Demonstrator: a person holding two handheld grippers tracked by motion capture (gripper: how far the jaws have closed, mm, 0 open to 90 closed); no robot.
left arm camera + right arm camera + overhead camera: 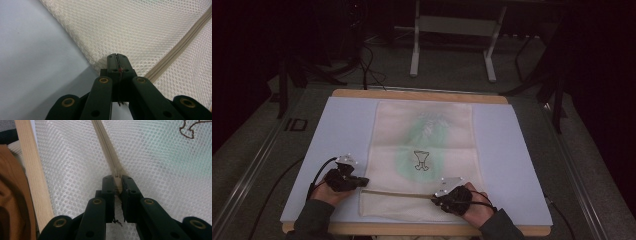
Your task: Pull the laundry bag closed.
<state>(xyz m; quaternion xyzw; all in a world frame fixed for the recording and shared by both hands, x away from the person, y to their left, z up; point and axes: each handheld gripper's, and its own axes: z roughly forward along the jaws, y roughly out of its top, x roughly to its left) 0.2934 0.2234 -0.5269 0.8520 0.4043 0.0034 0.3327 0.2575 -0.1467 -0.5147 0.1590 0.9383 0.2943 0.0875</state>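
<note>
Zipping the mesh bag: one gripper holds, one pulls.

The mesh bag (pixel 422 160) lies flat in the middle of the blue mat (pixel 512 165), its zipper (pixel 397 193) running along near the mat's front edge. To do this well, I think the bag's corner must stay pinned while the pull slides straight along the zipper, slowly, without lifting the mesh. The right gripper (pixel 118 185) is closed tight on the zipper pull (pixel 117 178). The left gripper (pixel 117 63) is pinched shut on the bag's left edge.
</note>
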